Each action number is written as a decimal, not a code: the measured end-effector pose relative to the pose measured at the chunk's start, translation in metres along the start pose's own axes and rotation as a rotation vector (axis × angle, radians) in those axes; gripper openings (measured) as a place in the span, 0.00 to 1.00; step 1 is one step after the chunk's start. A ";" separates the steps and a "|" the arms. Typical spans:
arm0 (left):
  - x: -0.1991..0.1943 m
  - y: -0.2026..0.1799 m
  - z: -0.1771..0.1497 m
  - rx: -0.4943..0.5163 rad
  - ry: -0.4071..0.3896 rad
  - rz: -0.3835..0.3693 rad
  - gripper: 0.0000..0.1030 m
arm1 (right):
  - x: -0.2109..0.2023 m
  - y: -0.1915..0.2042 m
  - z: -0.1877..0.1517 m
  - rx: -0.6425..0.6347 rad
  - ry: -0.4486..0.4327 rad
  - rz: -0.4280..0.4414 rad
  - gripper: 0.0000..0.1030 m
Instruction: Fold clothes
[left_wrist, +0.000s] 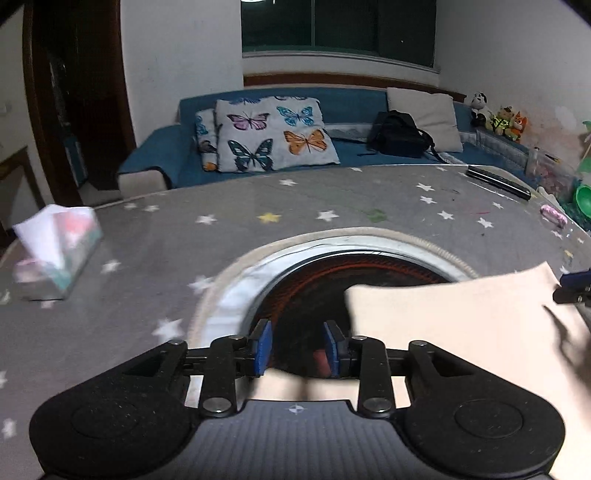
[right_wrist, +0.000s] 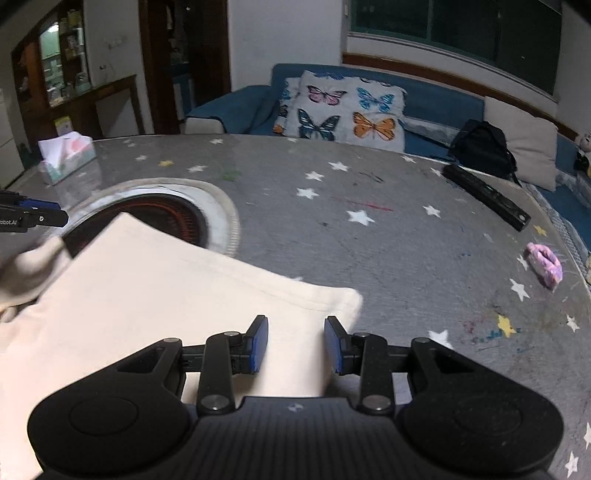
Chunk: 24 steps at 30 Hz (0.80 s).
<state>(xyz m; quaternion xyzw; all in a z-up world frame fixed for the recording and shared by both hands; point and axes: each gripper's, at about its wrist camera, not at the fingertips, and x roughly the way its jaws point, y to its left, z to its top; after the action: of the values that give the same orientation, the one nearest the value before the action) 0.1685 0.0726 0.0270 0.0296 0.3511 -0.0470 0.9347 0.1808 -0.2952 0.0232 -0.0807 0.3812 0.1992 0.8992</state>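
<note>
A cream folded garment (right_wrist: 177, 291) lies flat on the grey star-patterned table (right_wrist: 369, 240), partly over the round inset heater (right_wrist: 162, 218). It also shows in the left wrist view (left_wrist: 465, 325) at the right. My right gripper (right_wrist: 295, 343) is open and empty, hovering above the garment's right corner. My left gripper (left_wrist: 297, 347) is open and empty, above the heater (left_wrist: 354, 273) at the garment's left edge. The left gripper's tip shows in the right wrist view (right_wrist: 33, 218), and the right gripper's tip in the left wrist view (left_wrist: 572, 288).
A tissue box (left_wrist: 55, 254) stands at the table's left. A black bar (right_wrist: 484, 195) and a pink crumpled item (right_wrist: 546, 266) lie at the right. A blue sofa (left_wrist: 351, 107) with butterfly cushions and a black bag stands behind.
</note>
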 end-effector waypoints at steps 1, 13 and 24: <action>-0.007 0.002 -0.004 0.010 -0.002 -0.001 0.38 | -0.004 0.006 0.000 -0.009 -0.004 0.011 0.34; -0.006 -0.034 -0.038 0.119 0.048 -0.076 0.37 | -0.031 0.084 -0.003 -0.141 -0.029 0.141 0.38; 0.013 -0.025 -0.038 0.075 0.042 -0.070 0.09 | -0.039 0.108 -0.006 -0.194 -0.030 0.170 0.38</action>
<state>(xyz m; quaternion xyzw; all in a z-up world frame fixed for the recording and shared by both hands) 0.1510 0.0499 -0.0107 0.0535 0.3695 -0.0921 0.9231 0.1069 -0.2108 0.0479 -0.1315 0.3521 0.3120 0.8726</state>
